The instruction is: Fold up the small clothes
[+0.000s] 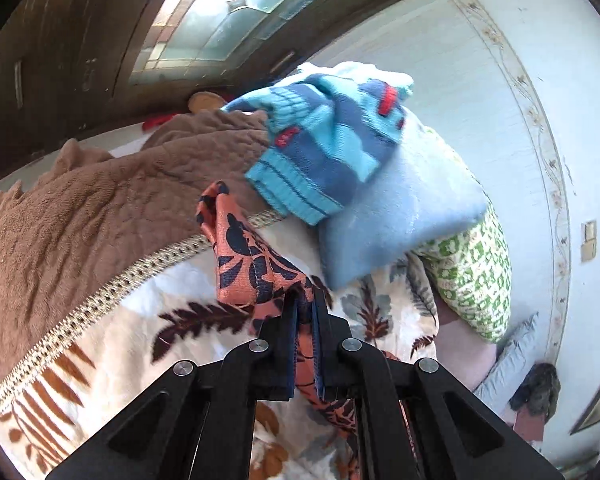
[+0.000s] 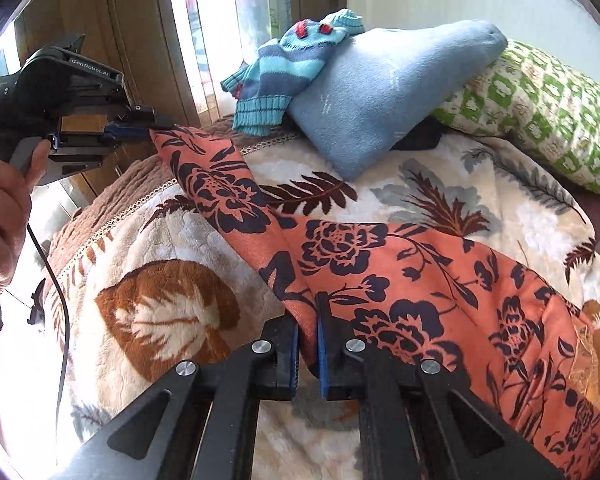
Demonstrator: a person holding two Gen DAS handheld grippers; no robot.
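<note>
At the far left of the right wrist view, the left tool (image 2: 156, 130) is seen raised in a person's hand (image 2: 4, 200), a dark cable (image 2: 62, 320) hanging below it, with a wooden window frame (image 2: 140, 40) close behind. Its jaws are closed on one corner of the orange floral garment (image 2: 380, 264), which is lifted clear of the bed there. Under and left of that corner a brown blanket (image 2: 112, 200) is laid, its woven trim edge running diagonally across the cream leaf-print blanket (image 2: 160, 320) that covers the bed; this broad left stretch of bedding is bare of clothes. At the bottom centre the right tool (image 2: 308, 344) is closed on the garment's near edge, the cloth pinched between its blue pads. From the raised corner the garment is drawn down to the right as a slack, creased band with dark navy flowers on orange, and its wide right part is spread flat on the leaf-print blanket. Behind it, a striped blue knitted piece (image 2: 276, 76) is draped over a pale blue pillow (image 2: 380, 92), and further right a green-patterned pillow (image 2: 540, 112) is propped against it, closing the far side. In the left wrist view the left tool (image 1: 305, 300) is shown clamped on a folded bunch of the same cloth (image 1: 244, 256), with a pale wall (image 1: 480, 60) to the right.
</note>
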